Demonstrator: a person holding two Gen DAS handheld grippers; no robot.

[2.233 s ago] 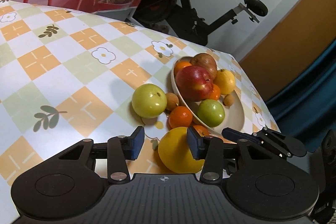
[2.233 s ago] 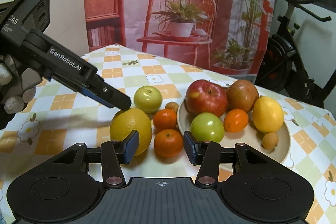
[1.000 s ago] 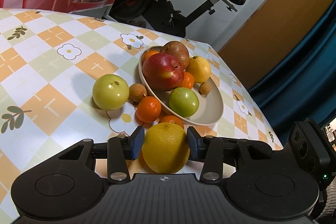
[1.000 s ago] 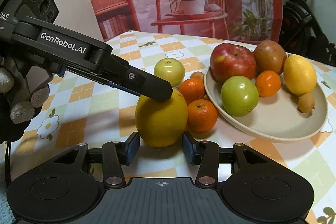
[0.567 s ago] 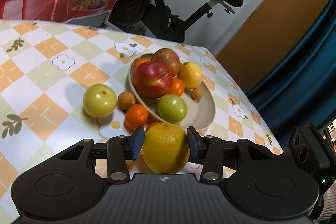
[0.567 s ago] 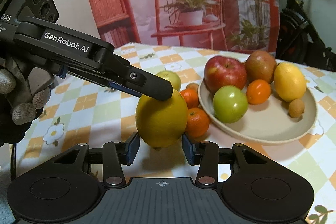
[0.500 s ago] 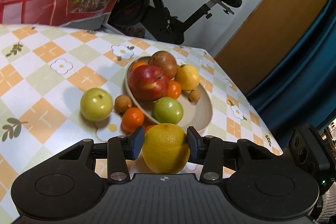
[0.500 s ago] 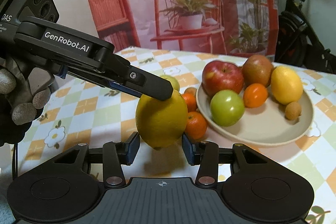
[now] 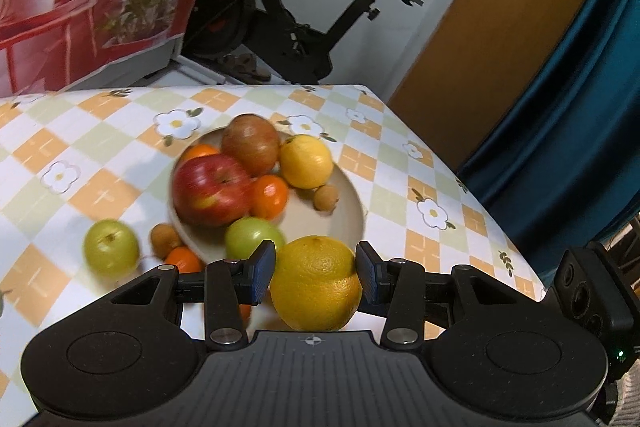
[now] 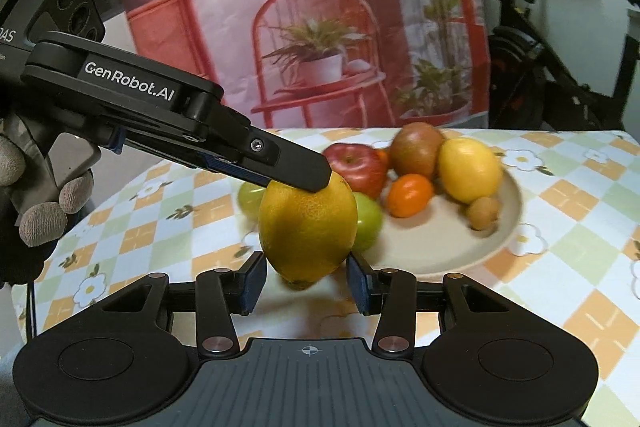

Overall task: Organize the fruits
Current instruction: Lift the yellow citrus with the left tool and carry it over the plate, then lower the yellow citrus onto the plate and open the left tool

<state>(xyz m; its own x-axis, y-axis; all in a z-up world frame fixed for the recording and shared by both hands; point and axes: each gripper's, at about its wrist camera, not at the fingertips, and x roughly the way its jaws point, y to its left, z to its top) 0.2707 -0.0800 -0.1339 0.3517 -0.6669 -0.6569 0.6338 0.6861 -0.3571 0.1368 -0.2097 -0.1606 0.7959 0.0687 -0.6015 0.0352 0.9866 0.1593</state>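
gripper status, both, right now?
Left gripper: shut on the big yellow citrus, lifted off the table.
Right gripper: pads at the lower sides of the same citrus; contact cannot be told.

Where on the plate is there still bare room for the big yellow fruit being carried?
The plate is bare along its near side, in front of the small brown fruit and lemon, right of the green apple. Its far left is crowded: red apple, brownish apple, tangerine.
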